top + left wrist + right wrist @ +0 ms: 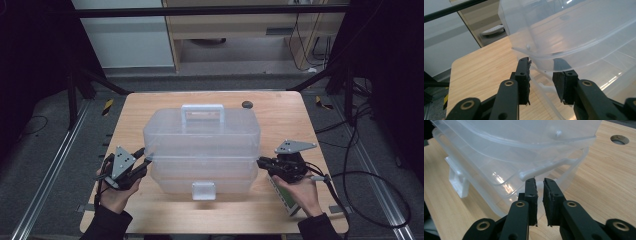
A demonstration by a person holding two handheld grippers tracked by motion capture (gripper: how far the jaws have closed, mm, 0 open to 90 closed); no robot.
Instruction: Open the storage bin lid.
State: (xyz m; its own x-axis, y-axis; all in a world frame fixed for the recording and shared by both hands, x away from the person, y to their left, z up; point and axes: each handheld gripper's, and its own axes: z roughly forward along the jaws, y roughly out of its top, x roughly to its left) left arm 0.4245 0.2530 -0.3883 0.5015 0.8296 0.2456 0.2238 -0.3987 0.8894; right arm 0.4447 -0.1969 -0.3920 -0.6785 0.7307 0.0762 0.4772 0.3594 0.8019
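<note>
Box [202, 145], clear plastic, tiered, sits mid-counter [280, 115]. Left gripper [541, 75] at its left end, fingers [522, 75] apart straddling a thin side arm, probably to swing tiers. Right gripper [539, 185] at right end, fingers [531, 192] slightly apart, holding nothing.

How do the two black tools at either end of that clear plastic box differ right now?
The left tool has its jaws spread wide, with a thin plastic arm of the clear box between them; the right tool has only a narrow gap, its tips just below the box's side arm. Both are black, hand-held, and at the box's ends.
</note>
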